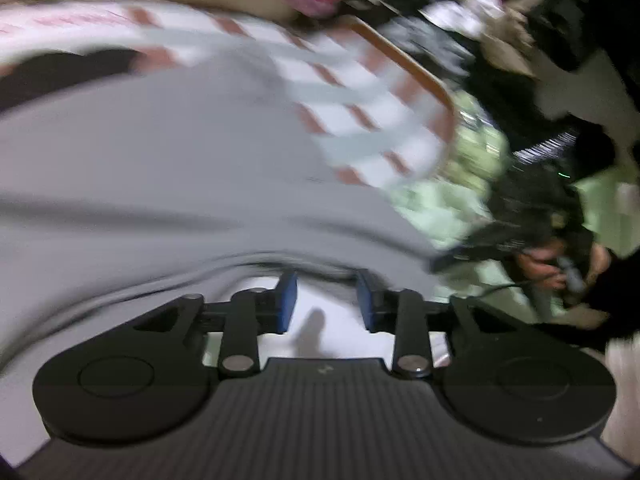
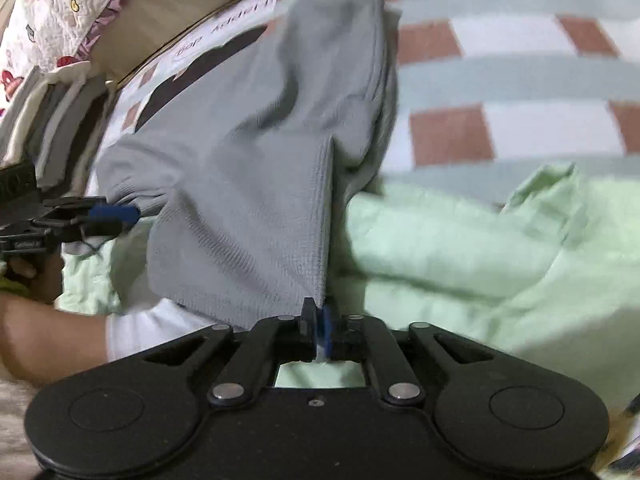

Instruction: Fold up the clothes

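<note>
Left gripper (image 1: 326,300): my blue pads (image 1: 287,300) stood well apart with nothing between them; the hem of the grey garment (image 1: 160,168) lay just beyond the tips. In the right wrist view this gripper (image 2: 120,216) sat far to my left, its tips against the garment's gathered cuff; I could not tell from there whether it touched the cloth.

Grey garment: it spread ahead of my left gripper, blurred by motion. Seen from my right gripper, it (image 2: 248,152) rose from my fingertips and stretched away forward and to the left.

Right gripper (image 2: 318,330): my fingers were closed tight on the near corner of the grey garment, a thin strip of cloth pinched between the pads.

Green cloth (image 2: 480,256): it lay crumpled to the right of my right gripper and under the garment's near edge.

Checked blanket (image 2: 500,72): white, pale blue and brown squares ahead of me, beneath both cloths.

Patterned quilt (image 2: 52,8): far to the upper left, beyond the blanket's edge.
</note>
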`<state>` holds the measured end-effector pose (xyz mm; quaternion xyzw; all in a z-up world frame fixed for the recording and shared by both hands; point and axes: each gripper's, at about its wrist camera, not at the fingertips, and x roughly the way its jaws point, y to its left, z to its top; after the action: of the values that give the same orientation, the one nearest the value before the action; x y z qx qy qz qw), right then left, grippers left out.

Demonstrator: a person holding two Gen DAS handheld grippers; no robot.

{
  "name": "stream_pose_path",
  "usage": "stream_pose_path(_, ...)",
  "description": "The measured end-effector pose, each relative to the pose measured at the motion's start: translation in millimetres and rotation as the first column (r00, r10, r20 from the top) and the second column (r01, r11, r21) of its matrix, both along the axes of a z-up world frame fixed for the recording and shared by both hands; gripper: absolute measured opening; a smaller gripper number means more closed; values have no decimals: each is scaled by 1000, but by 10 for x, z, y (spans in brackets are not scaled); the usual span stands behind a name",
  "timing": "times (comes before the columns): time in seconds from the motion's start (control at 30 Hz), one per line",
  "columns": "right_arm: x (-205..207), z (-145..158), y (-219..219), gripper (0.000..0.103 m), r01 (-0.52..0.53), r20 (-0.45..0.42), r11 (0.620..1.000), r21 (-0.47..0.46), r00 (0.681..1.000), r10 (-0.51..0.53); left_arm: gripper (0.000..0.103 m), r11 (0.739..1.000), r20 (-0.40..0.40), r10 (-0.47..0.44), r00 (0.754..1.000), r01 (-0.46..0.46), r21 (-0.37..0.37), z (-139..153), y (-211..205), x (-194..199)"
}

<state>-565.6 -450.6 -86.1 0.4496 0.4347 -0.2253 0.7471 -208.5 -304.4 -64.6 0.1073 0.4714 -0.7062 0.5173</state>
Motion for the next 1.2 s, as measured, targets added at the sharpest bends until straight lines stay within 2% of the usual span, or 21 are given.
stream_pose_path(0.03,69,93,36,17,-31,-43,996,-79,999,27,35,998,77,56,995,-56,4,51,132,97)
stream_pose_path(0.07,139,186,72,34,-65,-87,985,-157,995,51,37,993,156,113,981,-115,6,92,274,195)
stream_pose_path(0.1,233,289,110,41,-103,-136,960,-260,988,69,41,981,243,189,951,-196,5,126,429,305)
stream_pose_path(0.17,427,479,151,44,-164,-191,888,-429,978,88,42,930,380,345,858,-368,-13,177,717,517)
stream_pose_path(0.2,558,522,141,44,-179,-138,882,-437,982,131,43,893,408,421,810,-450,-27,190,871,645)
stream_pose_path(0.27,820,608,121,43,-206,-32,867,-453,976,215,43,797,448,558,698,-602,-54,209,1171,905)
stream_pose_path(0.3,953,650,112,43,-219,20,859,-463,966,257,43,738,442,620,648,-673,-49,191,1310,1040)
stream_pose_path(0.37,1383,612,152,43,-310,56,832,-461,925,375,45,615,410,727,551,-788,-33,117,1596,1275)
stream_pose_path(0.47,2006,483,205,43,-453,77,763,-462,836,543,48,514,320,813,486,-858,-2,-22,1925,1470)
stream_pose_path(0.57,2583,275,260,42,-566,73,711,-416,759,647,50,488,244,843,480,-872,28,-173,2068,1564)
stream_pose_path(0.6,2694,216,282,42,-598,53,693,-403,740,670,50,490,228,845,483,-871,28,-204,2080,1577)
stream_pose_path(0.67,2932,98,348,42,-633,11,666,-396,721,692,51,521,219,833,509,-854,3,-198,2012,1555)
stream_pose_path(0.77,3000,-78,390,42,-654,-47,658,-372,722,691,51,564,207,811,546,-825,-35,-188,1911,1521)
stream_pose_path(0.83,2951,-162,409,43,-651,-81,660,-374,732,677,45,592,200,796,571,-804,-60,-182,1843,1499)
stream_pose_path(0.87,2961,-196,391,43,-636,-78,678,-368,748,659,28,605,197,788,583,-793,-73,-179,1809,1488)
stream_pose_path(0.9,2941,-218,355,43,-622,-64,696,-358,760,646,4,618,194,780,595,-781,-86,-176,1775,1477)
stream_pose_path(1.0,2928,-275,346,43,-598,-21,719,-355,774,633,3,650,190,757,625,-747,-137,-132,1688,1424)
stream_pose_path(1.03,2926,-281,354,37,-596,2,713,-368,767,642,3,647,199,762,617,-740,-184,-24,1705,1365)
stream_pose_path(1.07,2924,-287,362,12,-594,25,709,-381,759,650,3,638,206,770,604,-733,-236,101,1747,1314)
stream_pose_path(1.1,2902,-274,346,5,-585,61,718,-378,758,650,3,626,208,780,591,-727,-283,223,1801,1270)
stream_pose_path(1.2,2814,-213,302,5,-539,145,757,-369,772,619,3,578,154,813,561,-750,-323,460,2029,1146)
